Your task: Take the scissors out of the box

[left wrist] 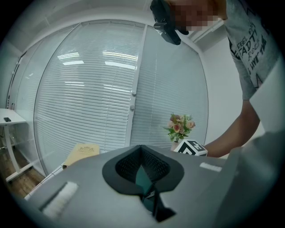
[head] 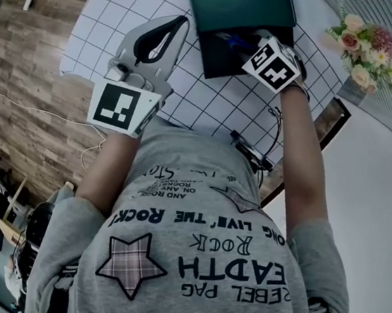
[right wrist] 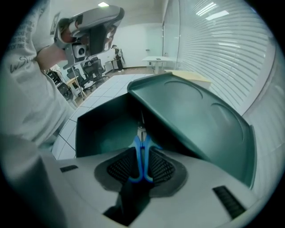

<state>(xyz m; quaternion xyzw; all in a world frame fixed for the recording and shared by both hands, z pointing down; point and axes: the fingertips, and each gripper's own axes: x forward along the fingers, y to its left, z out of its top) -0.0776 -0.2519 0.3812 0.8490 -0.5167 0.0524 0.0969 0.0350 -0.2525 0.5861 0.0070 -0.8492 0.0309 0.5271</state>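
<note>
While the box stands open on the table, things lie thus:

Right gripper: tipped steeply down into the box, fingers closed on the scissors.
Scissors: blue handles squeezed between the right pads, touching both. The metal tip pokes out just past the fingertips, inside the box.
Box: dark green. The base lies below and ahead of the right fingertips.
Lid: raised, slanting just to the right of the right fingers.
Left gripper: about level, well apart from the right fingers and outside the box. Fingertips are together, with nothing held between them.
Flowers: far beyond the left fingertips, a little to their right.
Blinds: behind the flowers, straight ahead of the left fingers.
</note>
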